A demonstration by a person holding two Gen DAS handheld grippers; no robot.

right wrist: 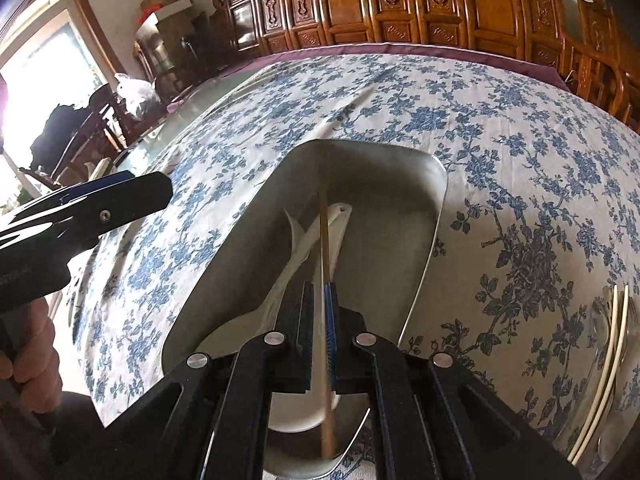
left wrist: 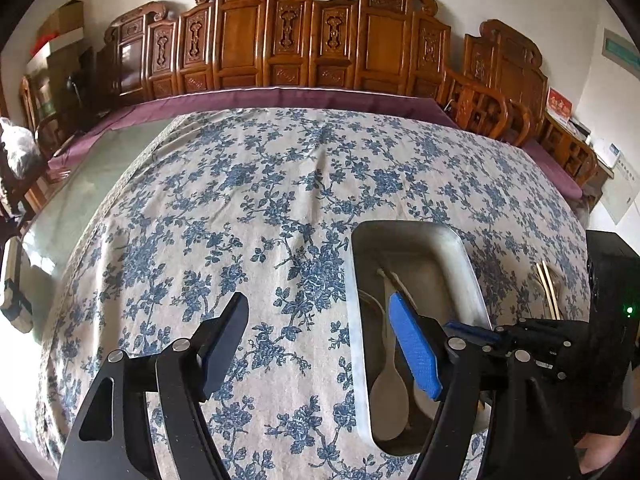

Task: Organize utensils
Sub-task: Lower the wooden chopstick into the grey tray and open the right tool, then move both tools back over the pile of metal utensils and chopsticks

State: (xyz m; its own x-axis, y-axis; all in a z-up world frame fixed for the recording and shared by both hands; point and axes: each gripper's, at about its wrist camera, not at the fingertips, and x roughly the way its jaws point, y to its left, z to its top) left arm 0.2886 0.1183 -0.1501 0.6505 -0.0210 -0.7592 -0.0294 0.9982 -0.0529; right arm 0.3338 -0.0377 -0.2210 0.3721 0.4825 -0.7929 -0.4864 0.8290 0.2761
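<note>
A metal tray (right wrist: 424,224) lies on the floral tablecloth and holds two white spoons (right wrist: 304,240). My right gripper (right wrist: 320,292) is shut on a wooden chopstick (right wrist: 325,240) and holds it over the tray, pointing along its length. In the left wrist view the tray (left wrist: 464,256) is right of centre with a white spoon (left wrist: 388,392) in it. My left gripper (left wrist: 320,320) is open and empty, its right finger over the tray's left part. The right gripper (left wrist: 472,330) reaches in from the right.
More chopsticks (left wrist: 550,288) lie on the cloth right of the tray; they also show in the right wrist view (right wrist: 608,360) beside clear utensils. Carved wooden chairs (left wrist: 312,40) line the far table edge. A glass tabletop (left wrist: 80,208) shows at the left.
</note>
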